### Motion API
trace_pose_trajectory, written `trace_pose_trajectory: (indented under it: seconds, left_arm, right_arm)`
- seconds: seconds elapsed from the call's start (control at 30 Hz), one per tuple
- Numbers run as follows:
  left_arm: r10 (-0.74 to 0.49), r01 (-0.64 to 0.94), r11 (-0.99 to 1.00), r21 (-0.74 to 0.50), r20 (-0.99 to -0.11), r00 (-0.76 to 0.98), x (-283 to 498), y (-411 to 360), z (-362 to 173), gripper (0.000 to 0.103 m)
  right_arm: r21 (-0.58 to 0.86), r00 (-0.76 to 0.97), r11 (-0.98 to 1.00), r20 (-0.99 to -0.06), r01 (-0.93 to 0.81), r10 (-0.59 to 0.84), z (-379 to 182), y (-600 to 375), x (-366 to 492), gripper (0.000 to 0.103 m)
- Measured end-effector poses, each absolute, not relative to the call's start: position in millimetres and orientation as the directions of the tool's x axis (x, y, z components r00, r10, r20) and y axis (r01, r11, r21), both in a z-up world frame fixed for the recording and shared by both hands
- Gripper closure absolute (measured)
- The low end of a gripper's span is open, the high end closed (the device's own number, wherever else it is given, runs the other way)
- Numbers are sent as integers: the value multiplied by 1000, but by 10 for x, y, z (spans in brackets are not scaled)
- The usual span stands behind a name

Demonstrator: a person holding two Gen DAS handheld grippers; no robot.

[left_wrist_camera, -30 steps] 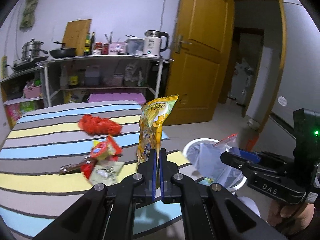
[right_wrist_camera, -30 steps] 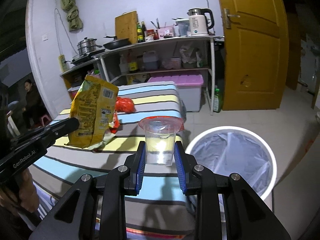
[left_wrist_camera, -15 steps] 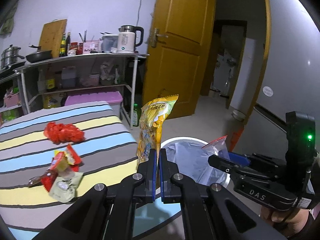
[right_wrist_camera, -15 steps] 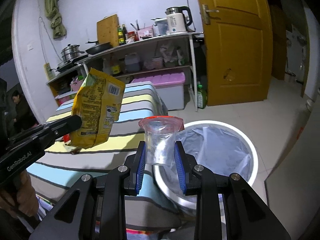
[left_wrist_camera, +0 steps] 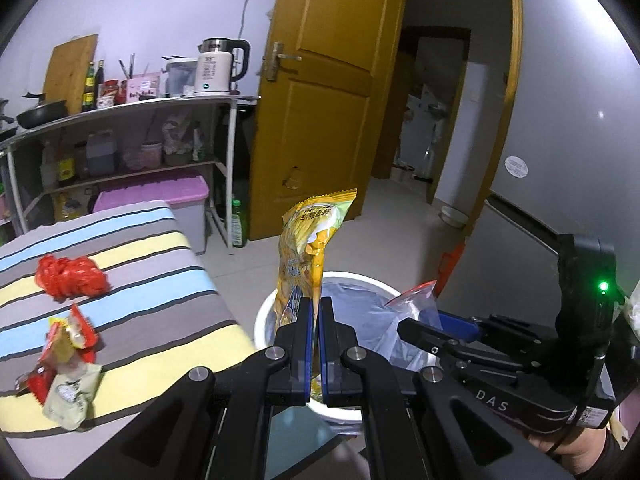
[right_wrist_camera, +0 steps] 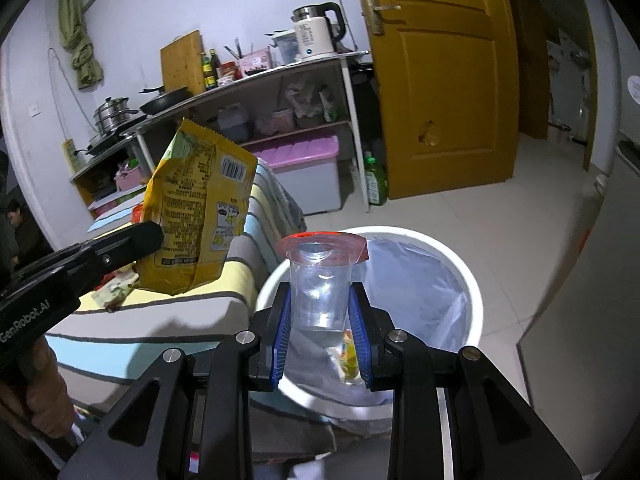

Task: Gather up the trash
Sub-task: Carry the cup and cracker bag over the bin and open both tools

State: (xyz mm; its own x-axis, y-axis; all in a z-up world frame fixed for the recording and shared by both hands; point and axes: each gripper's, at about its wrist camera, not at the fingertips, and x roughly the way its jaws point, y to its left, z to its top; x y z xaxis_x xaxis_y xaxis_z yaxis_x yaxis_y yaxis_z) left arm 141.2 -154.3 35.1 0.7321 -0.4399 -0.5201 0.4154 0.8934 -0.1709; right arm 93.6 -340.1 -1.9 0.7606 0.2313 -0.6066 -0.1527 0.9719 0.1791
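Note:
My left gripper (left_wrist_camera: 315,312) is shut on a yellow snack bag (left_wrist_camera: 310,240), which stands upright above the near rim of the white trash bin (left_wrist_camera: 352,276). From the right wrist view the same yellow snack bag (right_wrist_camera: 198,216) hangs at the left gripper's tip (right_wrist_camera: 154,236), beside the bin. My right gripper (right_wrist_camera: 320,308) is shut on a clear plastic cup (right_wrist_camera: 320,284) with a red film lid, held over the white trash bin (right_wrist_camera: 474,292), whose grey liner holds a small wrapper.
A striped table (left_wrist_camera: 132,276) at left carries a red crumpled bag (left_wrist_camera: 72,278) and several wrappers (left_wrist_camera: 66,364). Behind stand a metal shelf (left_wrist_camera: 120,108) with a kettle, a pink-lidded box (left_wrist_camera: 156,194) and an orange door (left_wrist_camera: 328,92). A hand (right_wrist_camera: 36,392) grips the left tool.
Both grippers swung right, away from the table and toward the bin. The snack bag now stands above the bin's rim and the cup hangs over its liner.

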Motion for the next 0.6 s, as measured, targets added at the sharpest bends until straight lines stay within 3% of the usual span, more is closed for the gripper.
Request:
trace_pose_trajectory:
  seconds: [0.4, 0.53, 0.6]
  left_arm:
    - [-483, 454, 864, -216, -608, 630, 1812, -1845, -46, 101]
    - [-471, 450, 869, -206, -626, 622, 1884, -1841, -149, 94]
    - [-468, 445, 871, -209, -630, 620, 1903, -1825, -174, 91]
  right_arm:
    - [174, 715, 982, -678, -70, 171, -261, -3611, 1133, 73]
    - [180, 713, 983, -683, -48, 159, -302, -3665, 1155, 59]
    - [179, 712, 983, -684, -46, 158, -309, -3682, 1158, 59]
